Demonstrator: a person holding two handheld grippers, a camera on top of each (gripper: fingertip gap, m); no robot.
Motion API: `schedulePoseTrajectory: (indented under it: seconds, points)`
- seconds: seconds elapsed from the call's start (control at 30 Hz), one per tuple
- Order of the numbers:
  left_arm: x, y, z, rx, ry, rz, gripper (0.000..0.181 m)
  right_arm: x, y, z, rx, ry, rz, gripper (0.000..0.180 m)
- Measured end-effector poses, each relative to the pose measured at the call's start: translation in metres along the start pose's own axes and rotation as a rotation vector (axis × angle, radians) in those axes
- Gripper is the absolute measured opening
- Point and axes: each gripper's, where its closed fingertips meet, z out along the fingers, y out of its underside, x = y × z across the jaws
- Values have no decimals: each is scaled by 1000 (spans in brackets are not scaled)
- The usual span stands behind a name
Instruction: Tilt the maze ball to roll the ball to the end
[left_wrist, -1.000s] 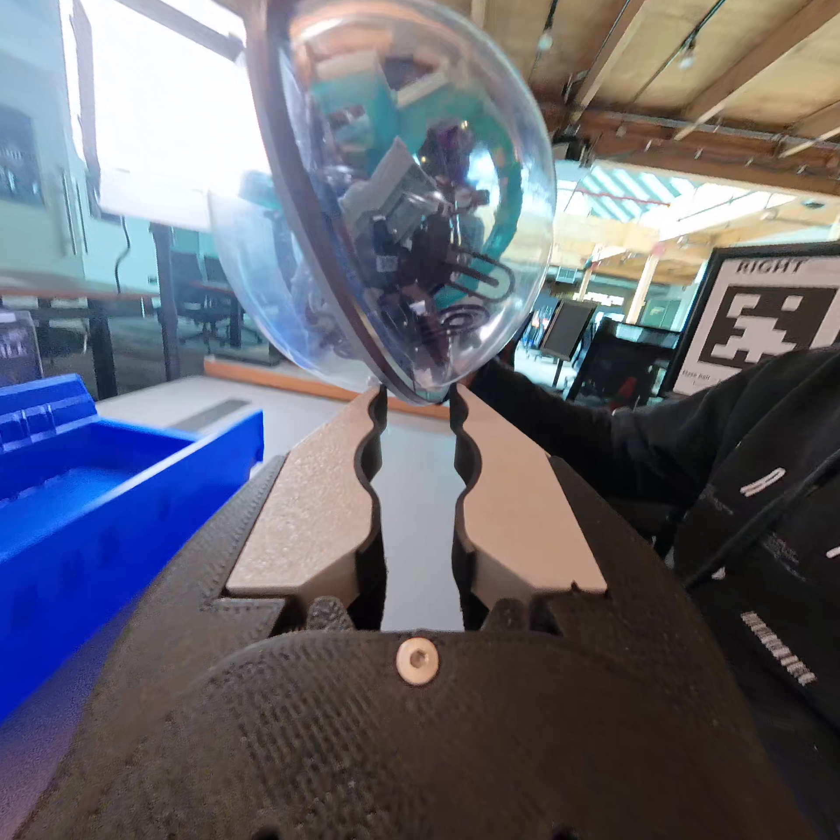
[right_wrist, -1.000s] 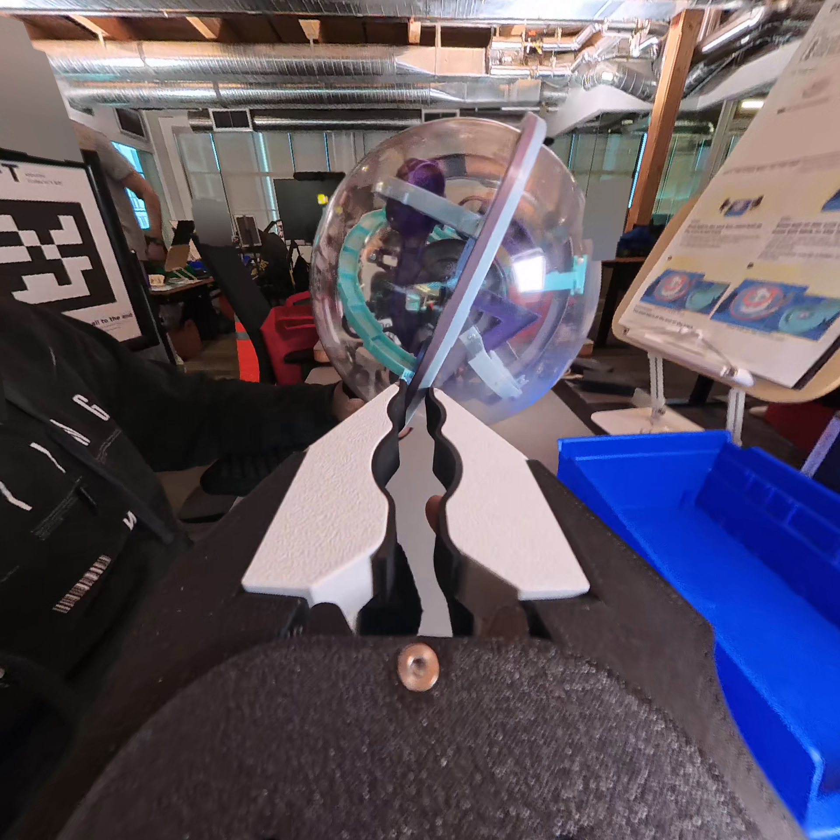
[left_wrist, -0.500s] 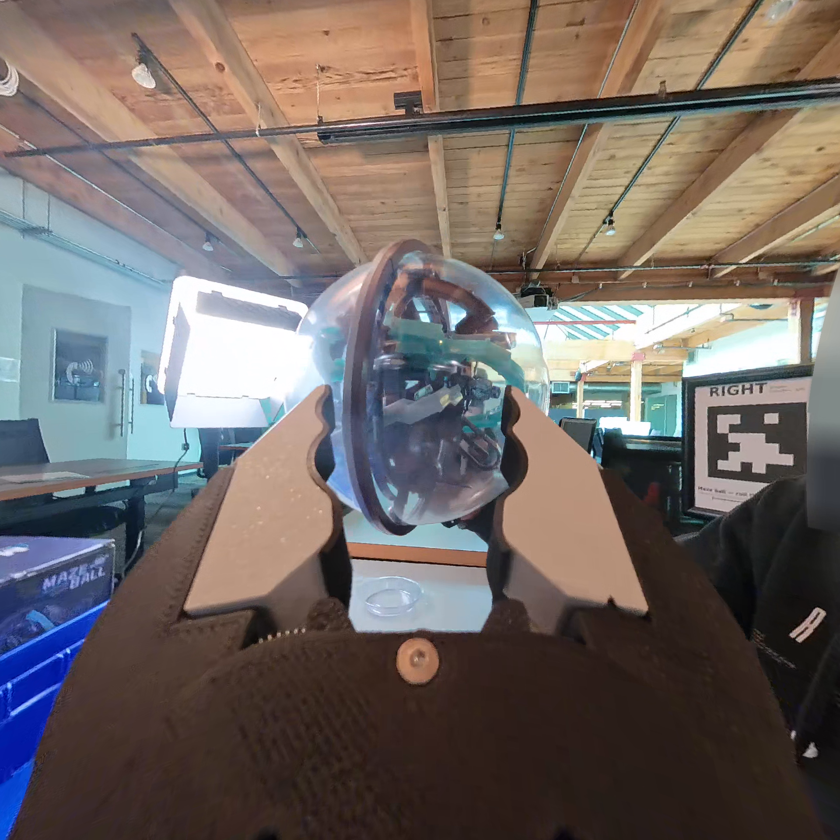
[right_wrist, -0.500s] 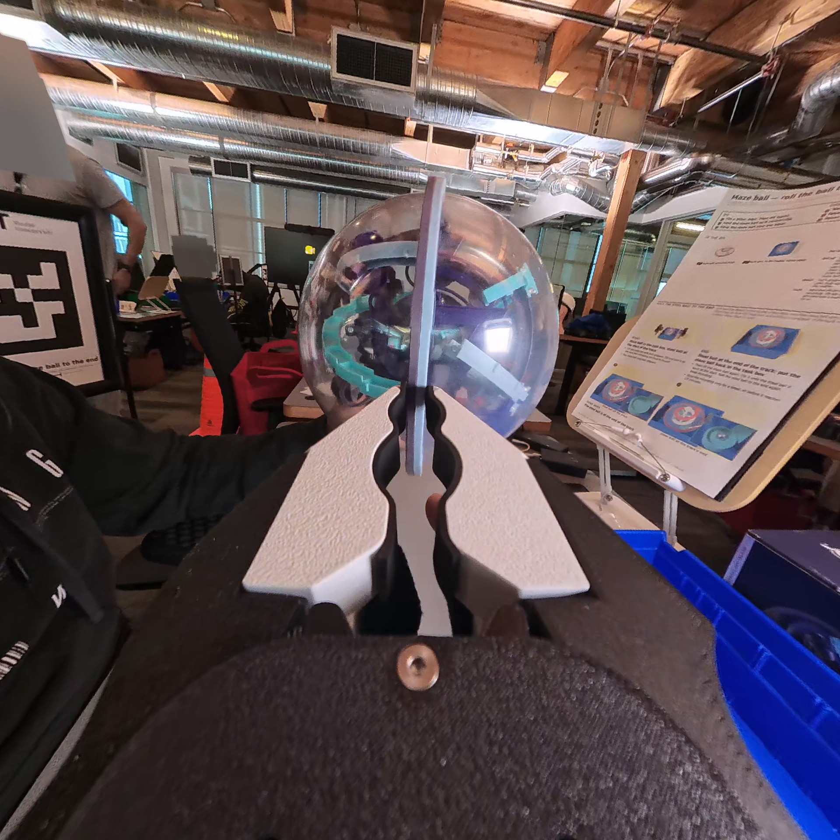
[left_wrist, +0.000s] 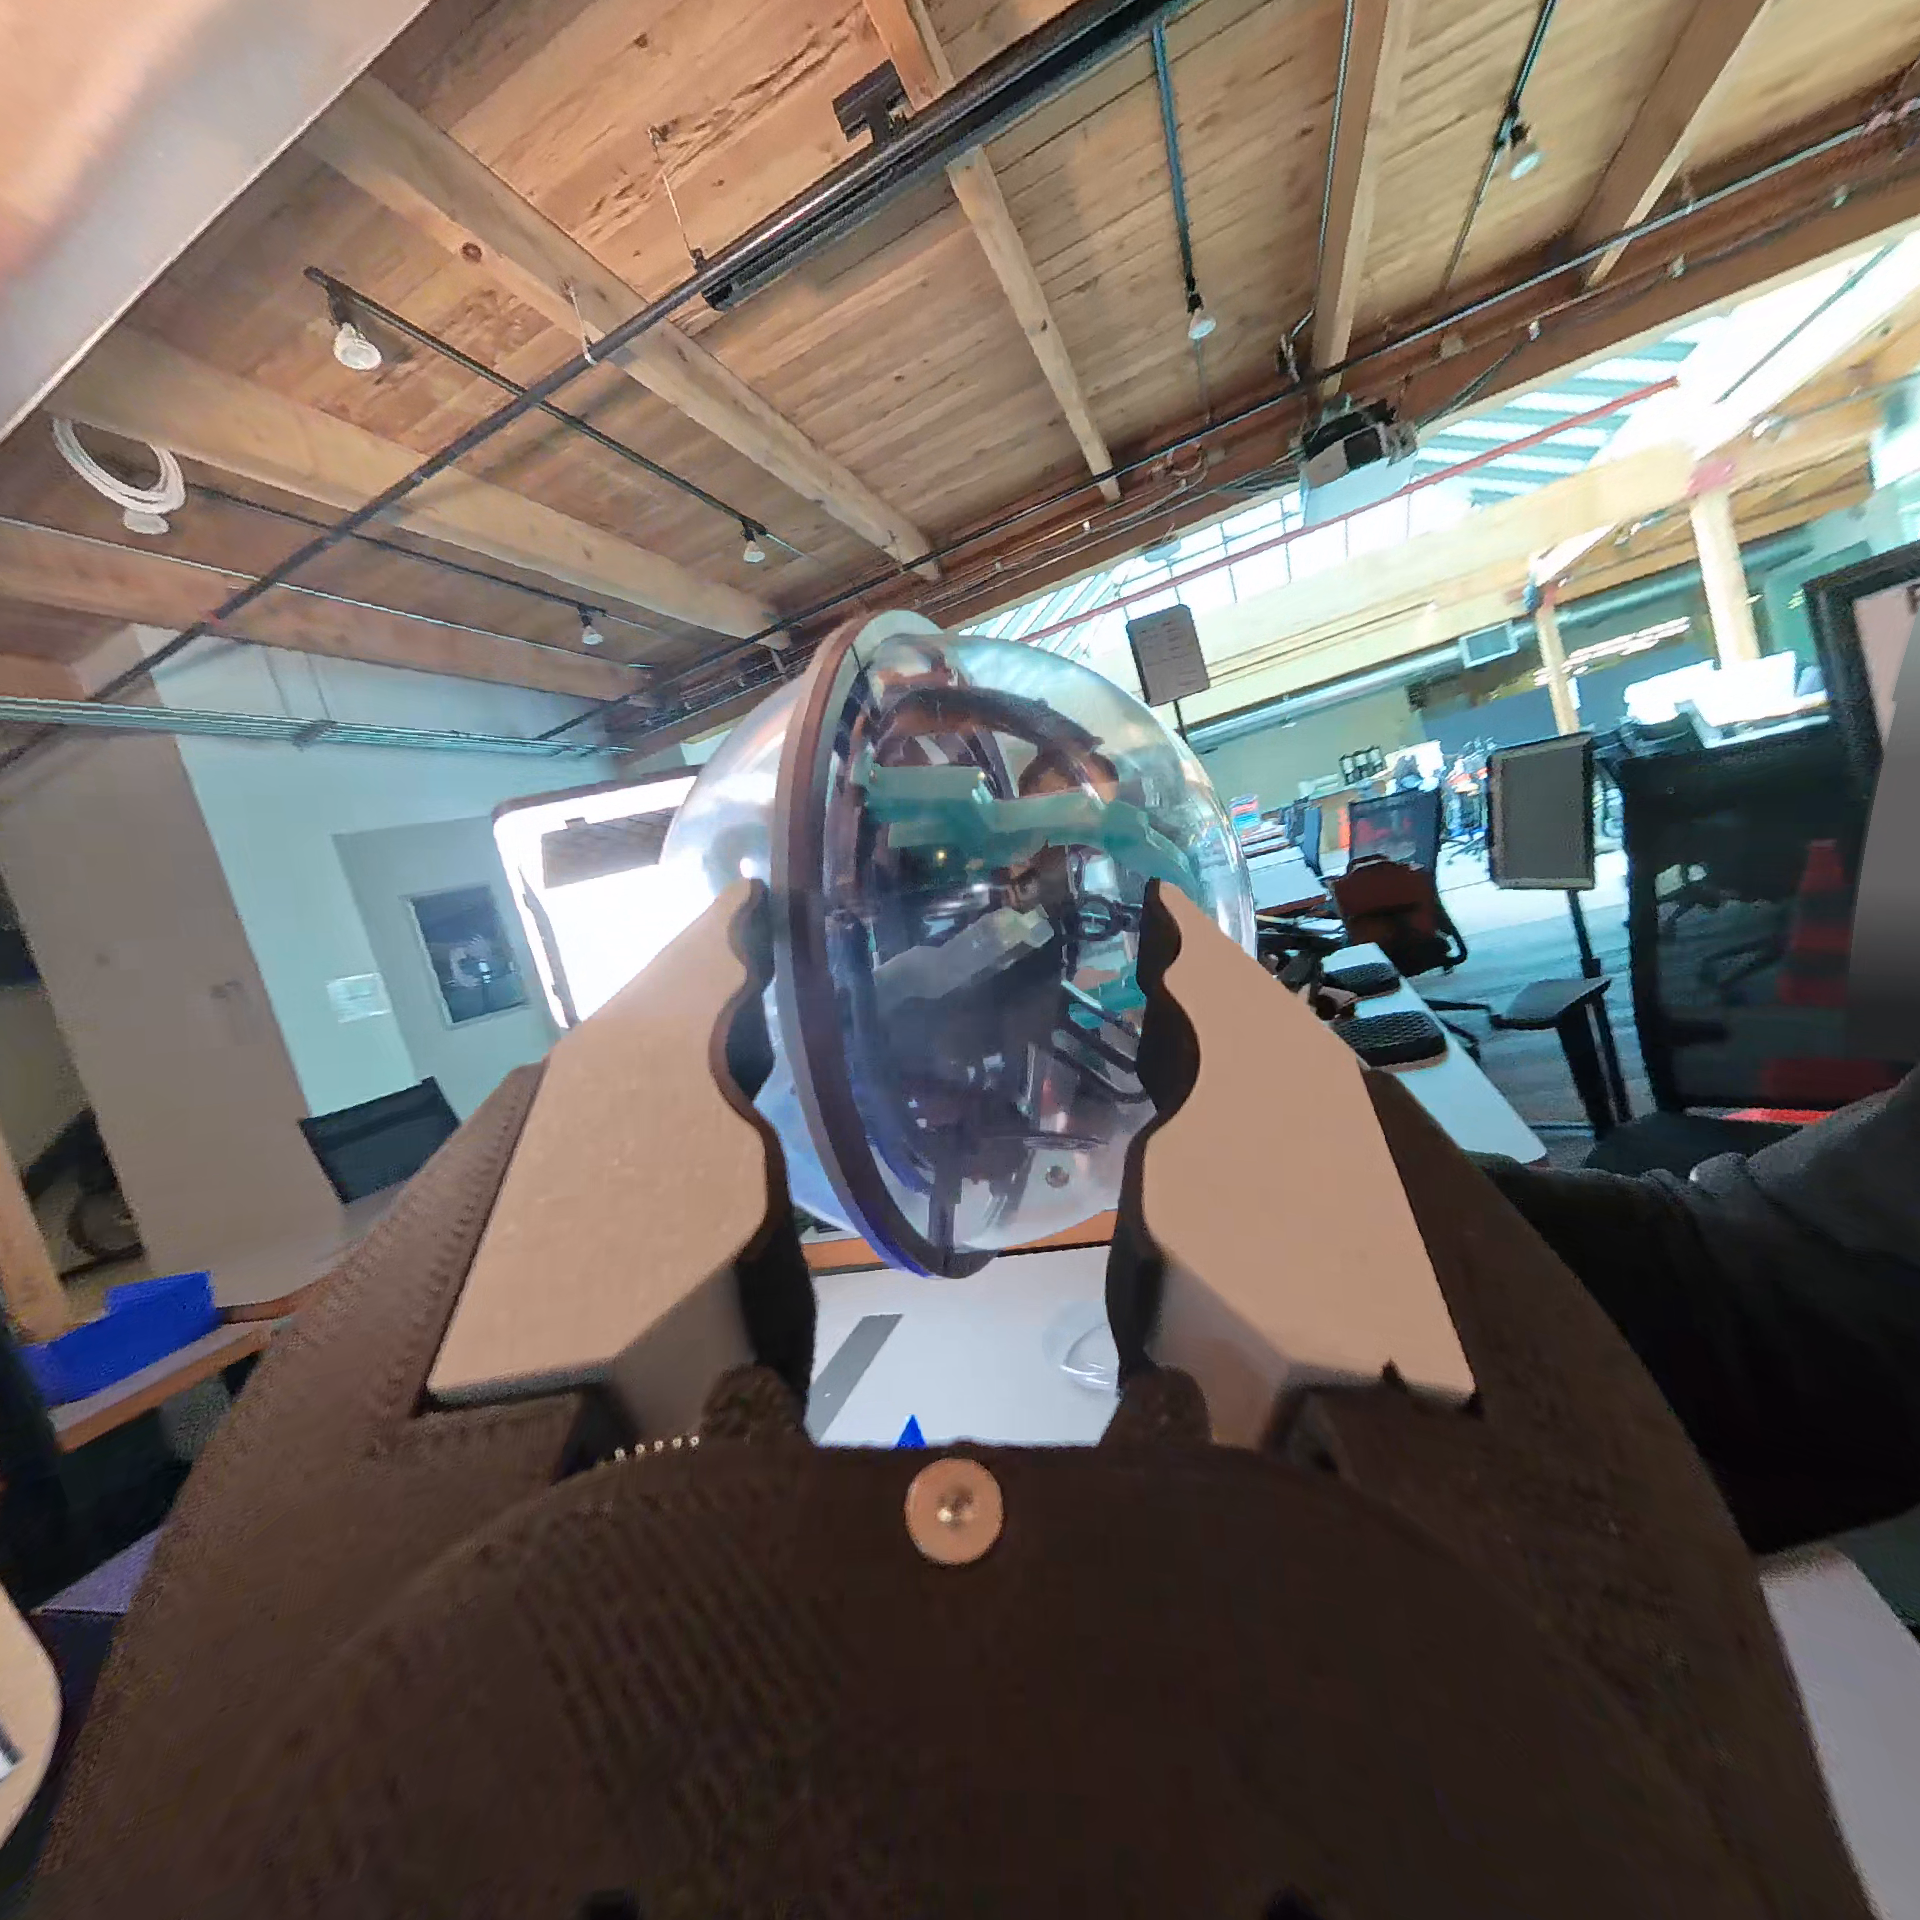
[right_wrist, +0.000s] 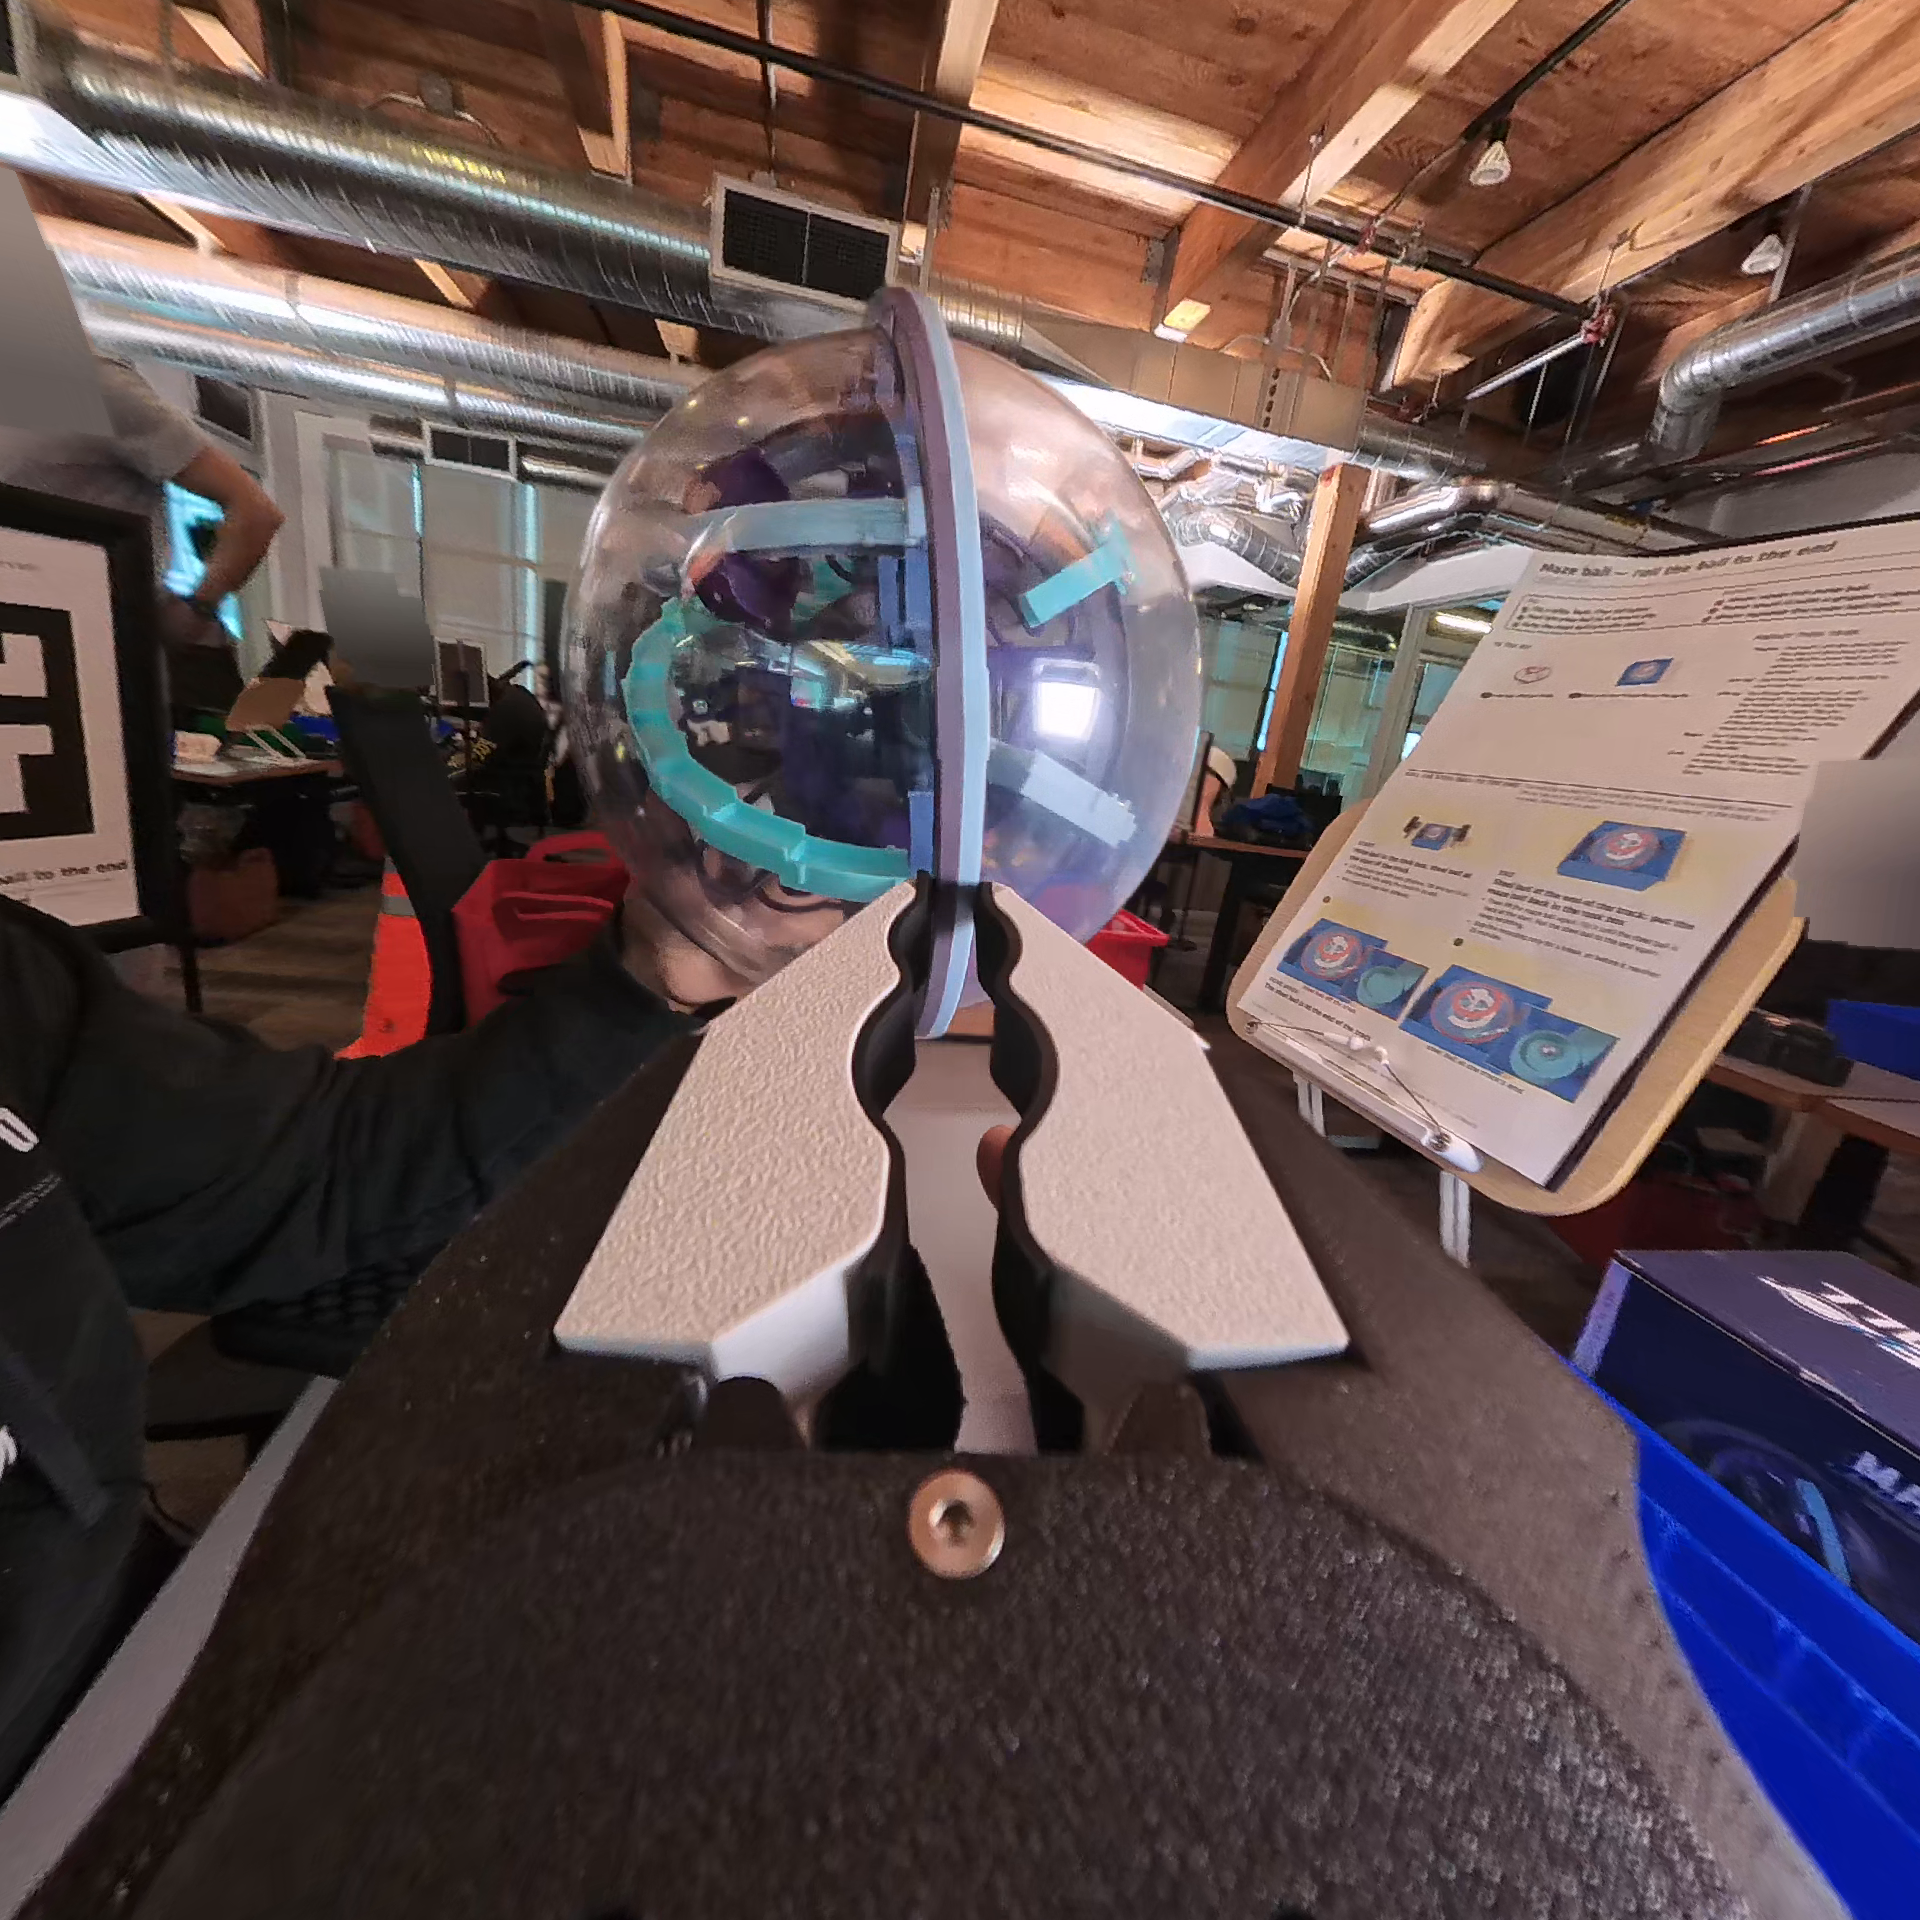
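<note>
So, left tongs (left_wrist: 951, 997) went from pinching the rim to cupping the maze ball (left_wrist: 966, 956) wide | right tongs (right_wrist: 948, 935) clamped on its rim, ball held up in the air | looked like I was mid-tilt, couldn't spot the little ball

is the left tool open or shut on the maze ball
Open. The left tool has its fingers spread wide on either side of the maze ball; whether they touch the shell, cannot tell.

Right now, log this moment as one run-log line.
right tool: shut on clear plastic maze ball rim | left tool: open around it | ball: aloft
</note>
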Motion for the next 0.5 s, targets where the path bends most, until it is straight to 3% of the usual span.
schedulePoseTrajectory:
  seconds: [0.5]
  points:
    - [26,-32,3,-12,-59,131,70,-17,5,14,98,-116,140,6]
